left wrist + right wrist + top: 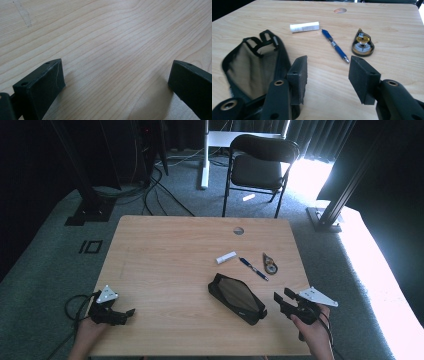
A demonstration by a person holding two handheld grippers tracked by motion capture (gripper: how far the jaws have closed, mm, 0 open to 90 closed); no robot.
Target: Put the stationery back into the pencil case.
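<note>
The black pouch (238,298) lies open on the tabletop (165,265), its mouth showing a tan lining, and serves as the landmark; the right tool (281,300) sits just beside the pouch's near right end, jaws parted and released, nothing between them; in the right gripper view the pouch (254,67) lies left of that tool (328,75); beyond the pouch lie a white tube (304,26), a blue pen (335,45) and a correction tape roller (362,46), each apart from it; the left tool (127,313) rests well left of the pouch, jaws spread wide over bare wood, grasping nothing.
</note>
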